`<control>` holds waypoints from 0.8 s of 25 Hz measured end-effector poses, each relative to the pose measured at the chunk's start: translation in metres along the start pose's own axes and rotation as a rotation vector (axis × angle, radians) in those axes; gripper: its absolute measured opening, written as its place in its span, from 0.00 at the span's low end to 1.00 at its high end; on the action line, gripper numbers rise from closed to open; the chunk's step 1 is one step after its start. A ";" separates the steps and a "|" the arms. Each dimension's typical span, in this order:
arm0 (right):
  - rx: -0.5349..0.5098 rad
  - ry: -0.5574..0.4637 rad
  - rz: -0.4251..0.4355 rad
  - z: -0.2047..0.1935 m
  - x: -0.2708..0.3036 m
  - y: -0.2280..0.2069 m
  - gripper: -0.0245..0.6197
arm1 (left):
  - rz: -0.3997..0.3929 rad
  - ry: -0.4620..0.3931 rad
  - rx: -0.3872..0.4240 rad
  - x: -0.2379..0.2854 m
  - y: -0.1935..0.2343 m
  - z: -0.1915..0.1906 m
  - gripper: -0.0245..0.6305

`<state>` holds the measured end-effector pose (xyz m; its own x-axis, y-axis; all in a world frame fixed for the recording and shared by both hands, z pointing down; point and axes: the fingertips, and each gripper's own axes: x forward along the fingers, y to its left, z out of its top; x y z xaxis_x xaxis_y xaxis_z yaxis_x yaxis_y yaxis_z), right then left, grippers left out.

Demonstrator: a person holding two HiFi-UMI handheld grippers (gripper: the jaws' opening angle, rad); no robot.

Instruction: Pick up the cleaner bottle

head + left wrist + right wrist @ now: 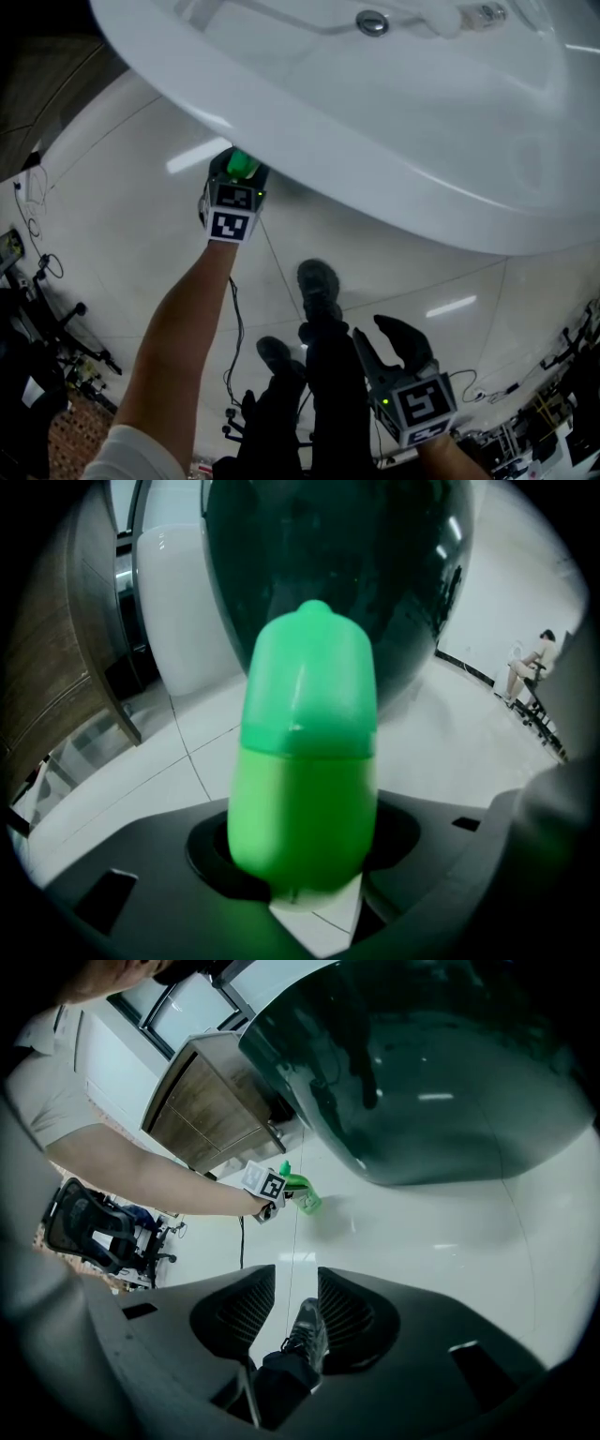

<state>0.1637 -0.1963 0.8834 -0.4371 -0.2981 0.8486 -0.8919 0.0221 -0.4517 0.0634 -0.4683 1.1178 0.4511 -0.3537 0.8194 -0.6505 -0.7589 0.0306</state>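
Fingers (131, 855) of my left gripper (234, 180) stand apart around the green cleaner bottle (305, 761), on the floor (112, 216) beside the tub (394, 112) at eleven o'clock. I see my right gripper (372, 330) at five o'clock, fingers apart, empty.

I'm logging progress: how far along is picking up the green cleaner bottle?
Done: the left gripper is at the cleaner bottle, its jaws apart on either side. In hand: the grasp, with no clamp visible yet. Left: close, then lift it off the floor. The right gripper hangs open and empty, away from it.
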 end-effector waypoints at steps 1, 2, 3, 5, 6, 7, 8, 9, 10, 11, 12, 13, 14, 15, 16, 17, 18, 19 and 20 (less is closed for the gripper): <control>0.001 0.004 -0.001 -0.002 0.000 0.000 0.25 | 0.005 -0.006 0.001 0.000 0.000 0.001 0.38; 0.001 0.007 -0.002 -0.004 0.000 0.000 0.25 | 0.009 -0.012 0.002 0.000 0.001 0.002 0.36; 0.001 0.010 -0.004 -0.005 0.000 0.000 0.25 | 0.012 -0.019 0.000 0.000 0.002 0.003 0.34; 0.003 0.013 -0.005 -0.006 0.001 0.001 0.25 | 0.016 -0.020 -0.006 0.000 0.005 0.005 0.31; 0.003 0.011 -0.005 -0.006 0.002 0.001 0.25 | 0.018 -0.016 -0.007 0.000 0.006 0.005 0.31; 0.003 0.008 -0.005 -0.005 0.002 0.001 0.25 | 0.017 -0.011 -0.006 0.000 0.005 0.005 0.31; 0.001 0.007 -0.004 -0.005 0.002 0.001 0.25 | 0.012 -0.007 -0.005 0.000 0.004 0.005 0.30; -0.001 0.009 -0.004 -0.006 0.002 0.001 0.25 | 0.005 -0.003 -0.004 -0.001 0.002 0.005 0.30; -0.002 0.010 -0.005 -0.006 0.001 0.001 0.25 | -0.004 0.002 -0.002 -0.003 0.000 0.005 0.30; -0.004 0.009 -0.004 -0.005 0.001 0.002 0.25 | -0.013 0.001 0.001 -0.005 -0.002 0.006 0.30; -0.006 0.006 -0.003 -0.004 0.001 0.004 0.25 | -0.020 -0.007 0.003 -0.009 -0.003 0.009 0.30; -0.009 0.002 -0.002 -0.002 0.000 0.005 0.25 | -0.025 -0.023 -0.002 -0.014 -0.003 0.014 0.30; -0.012 -0.002 0.000 -0.001 0.000 0.007 0.25 | -0.026 -0.042 -0.012 -0.021 -0.002 0.020 0.30; -0.014 -0.006 0.003 0.000 -0.001 0.008 0.25 | -0.027 -0.062 -0.025 -0.029 -0.002 0.027 0.30; -0.017 -0.010 0.007 0.002 -0.002 0.010 0.25 | -0.027 -0.080 -0.037 -0.039 -0.001 0.033 0.30; -0.021 -0.014 0.011 0.004 -0.004 0.012 0.25 | -0.026 -0.099 -0.045 -0.049 -0.001 0.041 0.30; -0.025 -0.020 0.017 0.006 -0.007 0.014 0.25 | -0.024 -0.117 -0.050 -0.061 -0.001 0.048 0.30; -0.028 -0.027 0.022 0.009 -0.010 0.017 0.25 | -0.023 -0.135 -0.053 -0.073 0.000 0.056 0.30; -0.031 -0.035 0.026 0.013 -0.013 0.021 0.25 | -0.020 -0.153 -0.057 -0.087 0.000 0.065 0.30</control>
<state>0.1524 -0.2040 0.8598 -0.4566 -0.3301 0.8261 -0.8835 0.0596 -0.4646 0.0636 -0.4733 1.0099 0.5497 -0.4212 0.7214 -0.6721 -0.7359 0.0825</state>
